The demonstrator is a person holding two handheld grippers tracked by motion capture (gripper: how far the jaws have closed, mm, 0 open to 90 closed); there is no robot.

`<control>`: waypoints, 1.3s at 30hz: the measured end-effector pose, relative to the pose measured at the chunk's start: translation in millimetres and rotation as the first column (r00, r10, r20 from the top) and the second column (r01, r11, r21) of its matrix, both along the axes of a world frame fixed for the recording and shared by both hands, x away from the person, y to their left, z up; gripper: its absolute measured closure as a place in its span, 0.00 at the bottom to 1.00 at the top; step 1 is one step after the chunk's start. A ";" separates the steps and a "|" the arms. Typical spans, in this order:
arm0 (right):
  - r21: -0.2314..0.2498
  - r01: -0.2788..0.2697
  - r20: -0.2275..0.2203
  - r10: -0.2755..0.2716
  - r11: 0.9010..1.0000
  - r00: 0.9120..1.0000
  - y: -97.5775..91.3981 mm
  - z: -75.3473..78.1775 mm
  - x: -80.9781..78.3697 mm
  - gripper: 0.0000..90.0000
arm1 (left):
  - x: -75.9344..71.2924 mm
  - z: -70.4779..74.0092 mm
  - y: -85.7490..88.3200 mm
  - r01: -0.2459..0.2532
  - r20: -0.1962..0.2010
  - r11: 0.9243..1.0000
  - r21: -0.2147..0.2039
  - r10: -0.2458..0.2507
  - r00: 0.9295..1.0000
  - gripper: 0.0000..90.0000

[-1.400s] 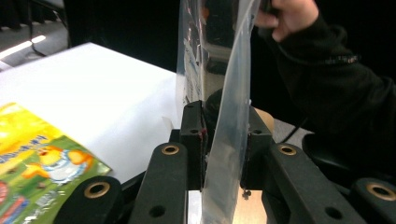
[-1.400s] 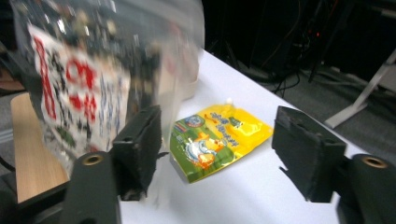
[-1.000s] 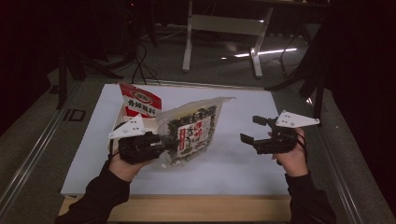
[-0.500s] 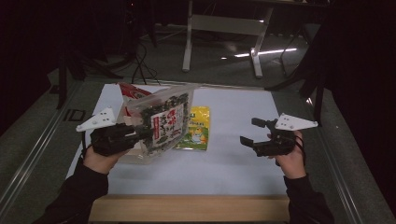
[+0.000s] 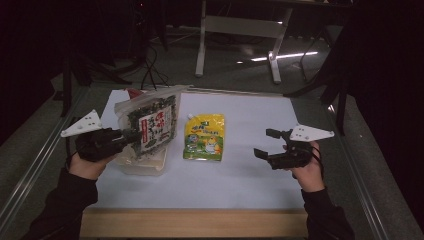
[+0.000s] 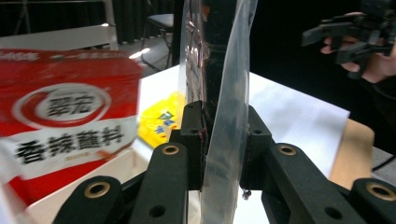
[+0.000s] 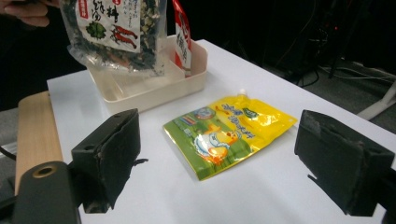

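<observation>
**Seaweed bag held above the tray; right-hand tool idle**

Where the left gripper view looks along its own jaws, the left gripper [image 6: 219, 149] is seen clamped on the edge of the clear seaweed bag [image 6: 219, 70], the film standing upright and pinched between both pads. Just behind, a red sachet [image 6: 60, 121] is shown blurred at the left of that view, and a corner of the yellow pouch [image 6: 161, 119] beyond it; the right gripper [image 6: 355, 39] is caught far off at the upper right.

In the right gripper view, the right gripper [image 7: 219, 161] is presented with its jaws wide apart and nothing between them. Past them, the yellow pouch [image 7: 229, 133] is laid flat on the white table [image 7: 289, 196], and farther back the white tray [image 7: 154, 86] is seen with the seaweed bag [image 7: 116, 32] hanging over it and the red sachet [image 7: 182, 37] standing inside it.

From the high view, the layout is given: the left gripper [image 5: 132, 137] holds the bag [image 5: 150, 125] over the tray [image 5: 142, 165] at the table's left, the pouch [image 5: 204, 137] lies at centre, and the right gripper [image 5: 267, 145] is held well apart at the right.
</observation>
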State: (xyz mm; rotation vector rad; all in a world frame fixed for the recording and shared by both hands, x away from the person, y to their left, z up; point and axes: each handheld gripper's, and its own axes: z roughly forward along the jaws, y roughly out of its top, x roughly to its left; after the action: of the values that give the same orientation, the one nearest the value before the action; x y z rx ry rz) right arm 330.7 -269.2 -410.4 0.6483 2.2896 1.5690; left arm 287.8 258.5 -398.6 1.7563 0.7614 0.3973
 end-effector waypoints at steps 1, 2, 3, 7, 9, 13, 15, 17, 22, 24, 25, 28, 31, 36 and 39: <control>-0.003 -0.002 -0.004 0.002 1.000 1.000 0.4 -0.6 0.1 0.16 | 1.5 -1.8 2.2 -0.007 -0.004 1.000 0.004 0.007 1.000 0.86; -0.005 -0.004 -0.005 0.004 1.000 1.000 0.7 -1.0 0.3 0.16 | 2.6 -3.4 4.2 -0.015 -0.004 1.000 0.013 0.015 1.000 0.86; -0.010 -0.005 -0.004 0.005 1.000 1.000 1.0 -1.3 0.4 0.16 | 3.7 -4.9 6.2 -0.020 -0.005 1.000 0.019 0.020 1.000 0.86; -0.009 -0.008 -0.008 0.008 1.000 1.000 0.5 -1.3 0.3 0.16 | 8.3 -8.0 14.0 -0.028 -0.020 0.999 0.028 0.029 0.999 0.86; -0.014 -0.006 -0.007 0.006 1.000 1.000 0.1 -1.4 0.2 0.16 | 10.9 -8.0 17.7 -0.037 -0.024 0.999 0.034 0.038 0.999 0.86; -0.009 -0.004 -0.006 0.004 1.000 1.000 -0.9 -2.0 0.9 0.16 | 18.0 -7.8 22.6 -0.018 -0.034 0.999 0.039 0.020 0.999 0.86; -0.005 -0.004 -0.009 0.004 1.000 1.000 -1.1 -2.2 1.2 0.16 | 21.2 -8.4 22.8 -0.009 -0.022 0.998 0.059 0.011 1.000 0.86; -0.007 -0.004 -0.008 0.004 1.000 1.000 -1.0 -2.2 1.1 0.16 | 22.9 -9.1 23.2 -0.011 -0.019 0.998 0.055 0.012 1.000 0.86; -0.004 -0.007 -0.009 0.007 1.000 1.000 -0.7 -2.0 1.0 0.16 | 36.4 -17.1 27.1 0.000 -0.012 0.999 0.053 0.001 1.000 0.86; -0.007 -0.008 -0.011 0.008 1.000 1.000 -0.7 -2.1 0.7 0.16 | 40.2 -21.3 30.2 0.007 -0.009 0.999 0.048 -0.006 1.000 0.86; -0.006 -0.008 -0.012 0.008 1.000 1.000 -0.8 -2.3 0.7 0.16 | 42.0 -23.5 31.9 0.002 -0.013 0.999 0.041 -0.001 1.000 0.86; -0.010 -0.006 -0.013 0.006 1.000 1.000 -1.1 -3.0 1.1 0.16 | 46.3 -30.7 36.4 -0.002 -0.007 1.000 0.030 0.003 1.000 0.86; -0.008 -0.010 -0.016 0.010 1.000 1.000 -0.8 -3.3 1.1 0.16 | 48.9 -36.0 38.6 0.000 -0.009 1.000 0.024 0.000 1.000 0.86; -0.013 -0.011 -0.017 0.010 1.000 1.000 -0.1 -3.7 0.9 0.16 | 51.0 -44.2 41.4 -0.004 0.014 1.000 0.014 0.004 1.000 0.86; -0.018 -0.013 -0.020 0.013 1.000 1.000 0.6 -4.2 0.6 0.16 | 51.4 -46.9 42.8 -0.010 0.025 1.000 0.006 0.010 1.000 0.86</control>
State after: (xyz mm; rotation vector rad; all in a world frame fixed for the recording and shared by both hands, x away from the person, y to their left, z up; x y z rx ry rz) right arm 331.3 -268.6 -414.5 0.6487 2.3244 1.5520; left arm 339.2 301.3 -445.5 1.7509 0.7523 0.4282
